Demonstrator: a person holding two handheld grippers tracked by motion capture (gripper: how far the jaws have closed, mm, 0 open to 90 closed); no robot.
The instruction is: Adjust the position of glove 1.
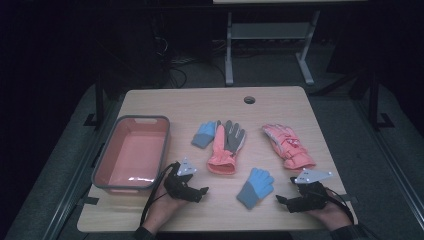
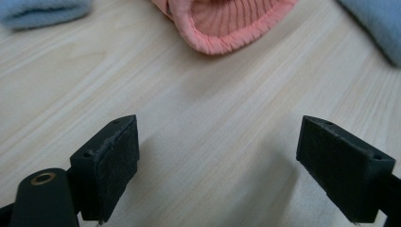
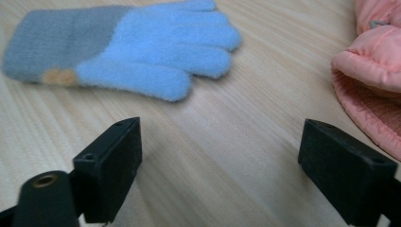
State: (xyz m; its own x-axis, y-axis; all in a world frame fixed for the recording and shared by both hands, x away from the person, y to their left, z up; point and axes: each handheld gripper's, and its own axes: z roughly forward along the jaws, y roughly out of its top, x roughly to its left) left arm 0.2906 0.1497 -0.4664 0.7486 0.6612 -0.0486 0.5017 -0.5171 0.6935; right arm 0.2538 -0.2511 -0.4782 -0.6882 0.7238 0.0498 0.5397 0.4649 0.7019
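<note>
Fuzzy blue knit glove (image 3: 142, 52) lies flat on woodgrain table (image 3: 246, 142); both tools (image 1: 202, 191) (image 1: 281, 200) spread, empty.

A grey-rimmed pink basin (image 1: 167, 145) sits on the bench (image 1: 280, 107) just left of the left fingers (image 1: 202, 190). A round hole (image 1: 249, 99) lies well beyond them.

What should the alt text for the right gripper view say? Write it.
The right gripper hangs open over a wooden table, its black jaws wide apart with nothing between them. Ahead lies a blue and grey knit glove; a pink padded glove's cuff shows at the right edge.
</note>
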